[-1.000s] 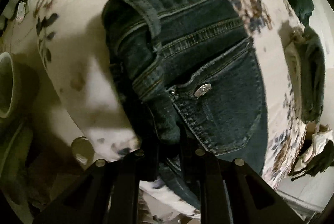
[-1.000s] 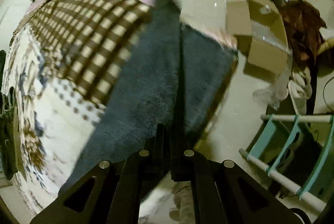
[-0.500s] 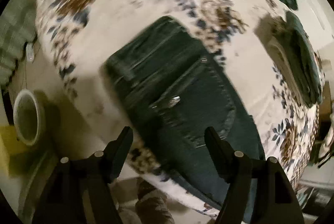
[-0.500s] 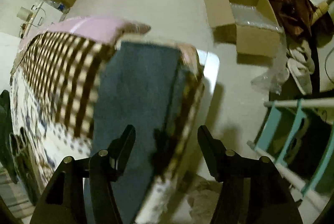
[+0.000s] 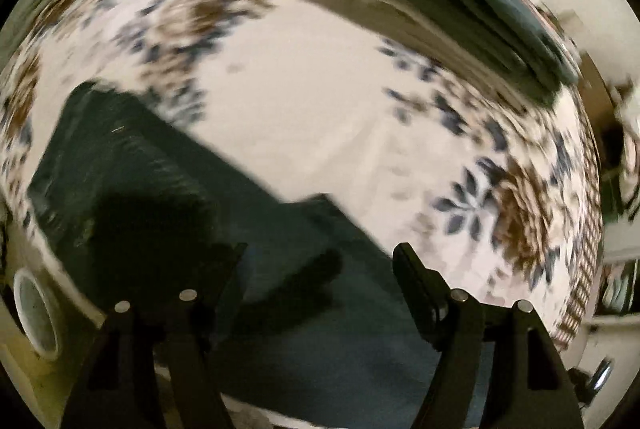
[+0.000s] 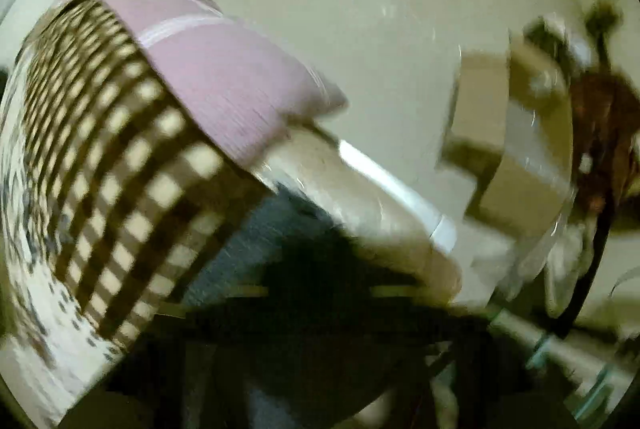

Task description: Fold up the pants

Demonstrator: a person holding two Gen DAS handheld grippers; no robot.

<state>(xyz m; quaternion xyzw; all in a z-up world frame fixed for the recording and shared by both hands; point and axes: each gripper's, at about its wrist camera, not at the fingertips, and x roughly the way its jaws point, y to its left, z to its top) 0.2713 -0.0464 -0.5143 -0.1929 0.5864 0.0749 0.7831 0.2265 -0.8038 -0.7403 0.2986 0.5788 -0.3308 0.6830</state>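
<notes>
While both views are motion-blurred, the left gripper [image 5: 320, 269] shows jaws spread, empty, above the jeans [image 5: 168, 189] lying on the floral bed cover [image 5: 304, 97]. Right gripper: jaws lost in blur, cannot tell. No legible writing.

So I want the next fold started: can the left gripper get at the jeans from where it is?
Probably yes. The left gripper is open, and the jeans lie flat on the flowered bedspread right beneath its fingers, with nothing between them. The picture is blurred, though.
</notes>
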